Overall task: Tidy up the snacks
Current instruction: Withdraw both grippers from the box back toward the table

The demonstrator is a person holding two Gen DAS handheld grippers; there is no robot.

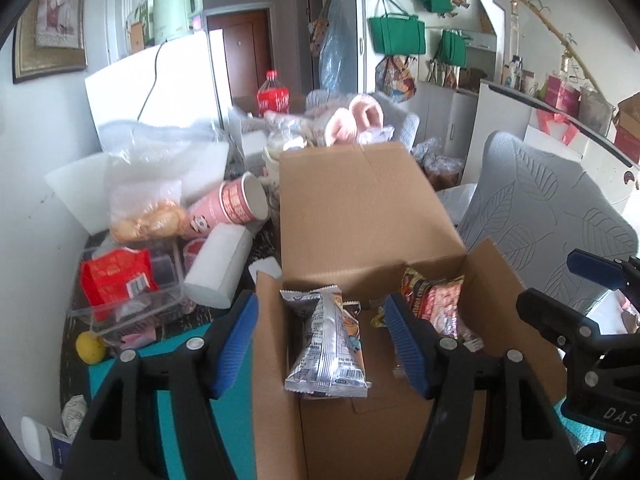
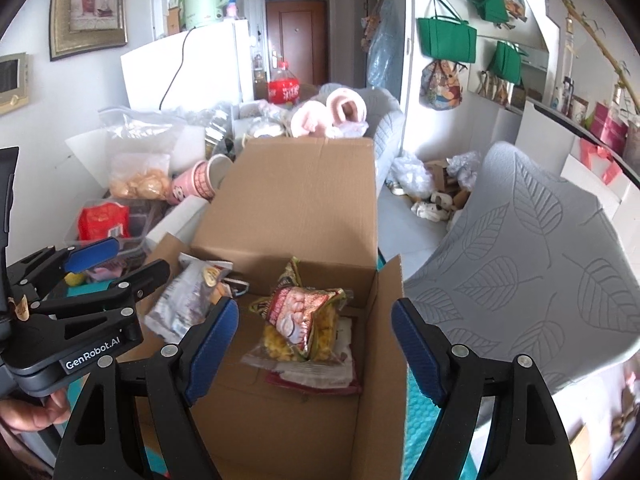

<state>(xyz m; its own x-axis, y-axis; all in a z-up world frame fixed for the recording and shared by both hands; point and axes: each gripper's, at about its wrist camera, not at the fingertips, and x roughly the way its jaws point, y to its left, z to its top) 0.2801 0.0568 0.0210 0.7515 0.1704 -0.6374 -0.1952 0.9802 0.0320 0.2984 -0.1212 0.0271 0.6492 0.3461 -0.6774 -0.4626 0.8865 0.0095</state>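
Note:
An open cardboard box (image 1: 360, 216) stands in front of both grippers, its far flap raised. A silver snack pack (image 1: 328, 348) leans in its left part, also visible in the right wrist view (image 2: 180, 304). In the right part, a red and green snack bag (image 2: 304, 320) of yellow pieces lies on flatter packets. My left gripper (image 1: 320, 300) hovers open above the silver pack, pads clear of it. My right gripper (image 2: 316, 304) hovers open above the red and green bag, holding nothing. The two grippers are side by side.
Left of the box are a clear plastic container (image 1: 120, 292) holding a red packet, pink paper cups (image 1: 232, 208), a bag of pastries (image 1: 148, 216), a white roll (image 1: 220, 268) and a yellow ball (image 1: 90, 346). A grey leaf-patterned chair cover (image 2: 520, 260) stands right.

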